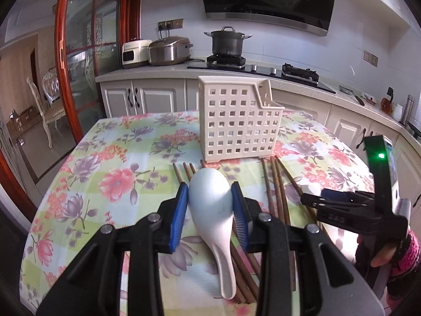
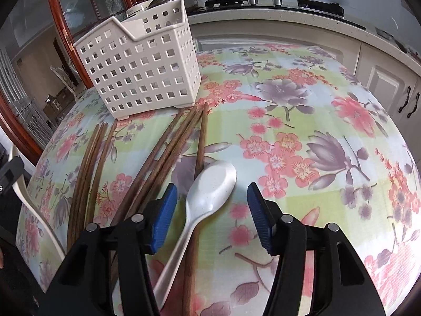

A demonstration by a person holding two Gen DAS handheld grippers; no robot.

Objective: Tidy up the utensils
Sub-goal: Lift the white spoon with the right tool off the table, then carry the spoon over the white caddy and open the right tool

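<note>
1. Two grippers are working: the left gripper (image 1: 210,197), angled downward at lower centre, is clamping a pale blue plastic rice spoon (image 1: 210,200) by its bowl.
2. The right gripper (image 2: 210,205) is tilting down, jaws apart around a white plastic spoon (image 2: 210,187) lying across brown wooden chopsticks (image 2: 168,147) below the upper-left perforated cream utensil holder (image 2: 142,63).

Pale blue spoon (image 1: 210,200): I saw it bowl forward between my left blue pads, lifted above the cloth, handle trailing back.
White spoon (image 2: 208,187): it lay on the table, its handle crossing one chopstick.
Chopsticks (image 2: 158,155): brown wooden sticks lay flat in two loose bundles, tips toward the holder.
Utensil holder (image 2: 142,68): cream, perforated with square holes, it stood upright.
</note>
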